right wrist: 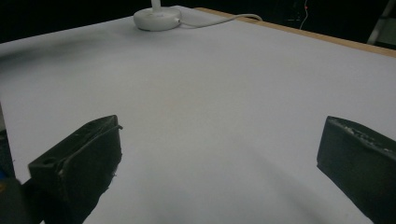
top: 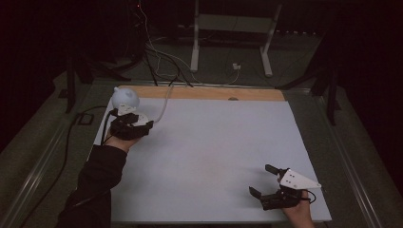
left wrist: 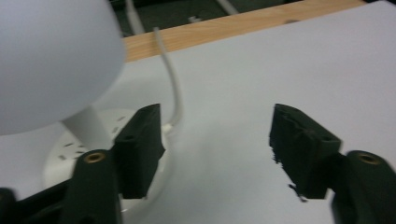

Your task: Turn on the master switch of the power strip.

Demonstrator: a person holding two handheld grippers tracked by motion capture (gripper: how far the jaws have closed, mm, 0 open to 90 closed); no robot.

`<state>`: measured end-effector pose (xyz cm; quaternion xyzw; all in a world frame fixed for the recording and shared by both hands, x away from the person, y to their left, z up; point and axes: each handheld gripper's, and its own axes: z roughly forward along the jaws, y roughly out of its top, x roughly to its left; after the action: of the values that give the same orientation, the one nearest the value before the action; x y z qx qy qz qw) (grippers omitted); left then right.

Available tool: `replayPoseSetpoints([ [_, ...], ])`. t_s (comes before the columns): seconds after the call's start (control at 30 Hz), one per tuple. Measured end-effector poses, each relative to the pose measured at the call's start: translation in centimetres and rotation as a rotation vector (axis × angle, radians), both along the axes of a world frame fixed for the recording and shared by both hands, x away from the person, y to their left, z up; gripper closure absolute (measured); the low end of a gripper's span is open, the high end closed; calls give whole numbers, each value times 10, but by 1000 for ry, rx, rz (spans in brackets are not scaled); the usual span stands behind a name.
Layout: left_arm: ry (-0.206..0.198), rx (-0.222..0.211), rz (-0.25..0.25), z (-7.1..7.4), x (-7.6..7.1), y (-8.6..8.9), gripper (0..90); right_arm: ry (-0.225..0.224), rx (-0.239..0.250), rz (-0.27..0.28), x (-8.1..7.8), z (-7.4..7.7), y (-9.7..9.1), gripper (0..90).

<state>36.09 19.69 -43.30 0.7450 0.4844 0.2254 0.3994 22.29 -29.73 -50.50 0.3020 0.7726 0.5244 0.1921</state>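
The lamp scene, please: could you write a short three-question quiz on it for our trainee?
1. True or false: the left hand-held gripper is clamped on the lamp.
2. Which part of the lamp does the right gripper view show? A) the shade B) the round base and cord C) nothing of it
3. Fill in: along the table's far edge, past the white sheet, runs a strip of bare ____.

Key: 1 false, its jaws stand open with only sheet between them; 2 B; 3 wood.

one lamp [top: 125, 98], one cable [top: 164, 105], two tools, one table [top: 214, 147].
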Motion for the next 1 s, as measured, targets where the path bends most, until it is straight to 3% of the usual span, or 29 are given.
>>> replayPoseSetpoints([
  [0.23,20,-47,-90,2,-10,1,36,0,-2,-1,0,0,0,0],
  [0.3,18,-55,-116,2,-14,0,8,0,-2,-2,0,0,0,0],
  [0.53,2,-77,-183,-1,-29,0,3,-1,-3,-2,0,0,0,0],
  [1.0,-2,-60,-232,-21,-56,-2,3,2,-5,0,-1,0,1,0],
])
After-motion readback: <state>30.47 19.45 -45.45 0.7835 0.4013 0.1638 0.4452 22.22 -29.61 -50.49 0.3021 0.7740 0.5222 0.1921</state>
